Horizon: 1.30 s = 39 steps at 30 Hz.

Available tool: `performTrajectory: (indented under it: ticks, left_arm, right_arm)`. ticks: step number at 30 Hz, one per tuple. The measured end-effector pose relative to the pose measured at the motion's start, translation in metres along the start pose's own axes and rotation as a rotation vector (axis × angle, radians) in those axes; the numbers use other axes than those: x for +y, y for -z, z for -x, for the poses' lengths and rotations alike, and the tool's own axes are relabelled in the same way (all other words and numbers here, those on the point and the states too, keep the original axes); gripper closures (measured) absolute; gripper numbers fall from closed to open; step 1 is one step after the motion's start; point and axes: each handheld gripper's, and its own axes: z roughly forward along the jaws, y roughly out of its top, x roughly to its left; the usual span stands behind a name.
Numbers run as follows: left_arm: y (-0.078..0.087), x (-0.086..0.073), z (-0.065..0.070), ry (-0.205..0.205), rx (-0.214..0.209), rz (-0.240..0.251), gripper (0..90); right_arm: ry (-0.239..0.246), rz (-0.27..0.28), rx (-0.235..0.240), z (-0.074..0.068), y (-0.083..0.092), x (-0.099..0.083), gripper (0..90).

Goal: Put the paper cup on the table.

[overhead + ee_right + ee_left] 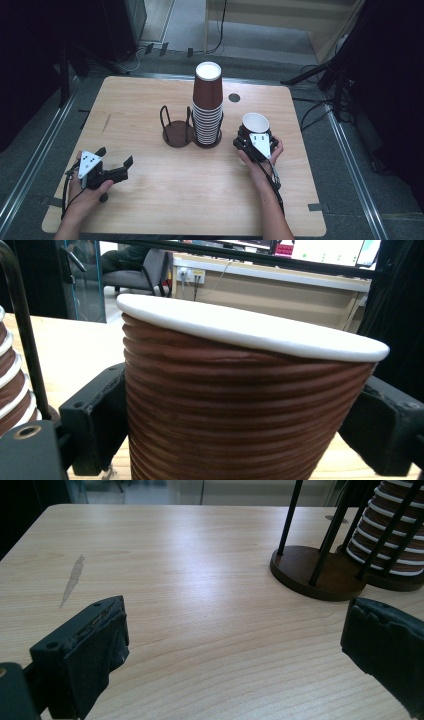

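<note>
Right of the cup holder (178, 131), right tongs (256, 141) clamp a cup (255, 123), seemingly mid-carry; left tongs (116, 161) gape apart; next, seat it.

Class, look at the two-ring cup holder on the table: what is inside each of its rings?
The holder's left ring shows only its bare brown base. The right ring holds a tall stack of brown cups, the top one upside down. The base under the stack is covered.

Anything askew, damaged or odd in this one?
Little stands out. The table has a pale scuff mark near its left side. The cup stack stands straight in its holder, and the right gripper holds a single cup upright.
</note>
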Motion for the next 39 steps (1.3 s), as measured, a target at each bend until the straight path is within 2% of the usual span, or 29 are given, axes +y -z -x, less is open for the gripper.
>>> performTrajectory:
  ticks: [10,17,20,22,25,27,33,39]
  left_arm:
    - [0.000,0.000,0.001,-0.001,-0.002,-0.004,0.0]
    - [-0.001,0.000,0.001,-0.001,-0.003,-0.006,0.0]
    - [-0.001,0.000,0.001,0.000,-0.004,-0.004,0.0]
    - [-0.001,0.000,0.001,-0.001,-0.003,-0.004,0.0]
    - [-0.001,0.000,0.001,-0.001,-0.002,-0.004,0.0]
    - [-0.001,-0.001,0.001,0.000,-0.003,-0.004,0.0]
    - [-0.001,-0.001,0.000,0.003,-0.001,-0.008,0.0]
    - [-0.002,-0.002,0.000,0.002,0.001,-0.016,0.0]
  right_arm:
    - [-0.007,-0.009,0.002,0.001,0.001,-0.002,9.0]
    - [-0.030,-0.030,-0.005,0.006,0.002,-0.003,9.4]
    - [-0.033,-0.035,0.004,0.008,0.002,-0.003,9.1]
    - [-0.041,-0.041,0.021,0.008,0.003,-0.002,5.5]
    - [-0.053,-0.066,0.076,0.009,0.004,0.002,0.0]
    - [-0.048,-0.061,0.087,0.009,0.005,0.005,0.0]
    - [-0.064,-0.071,0.094,0.011,0.009,0.011,0.0]
    - [-0.086,-0.068,0.097,0.021,0.015,0.016,0.0]
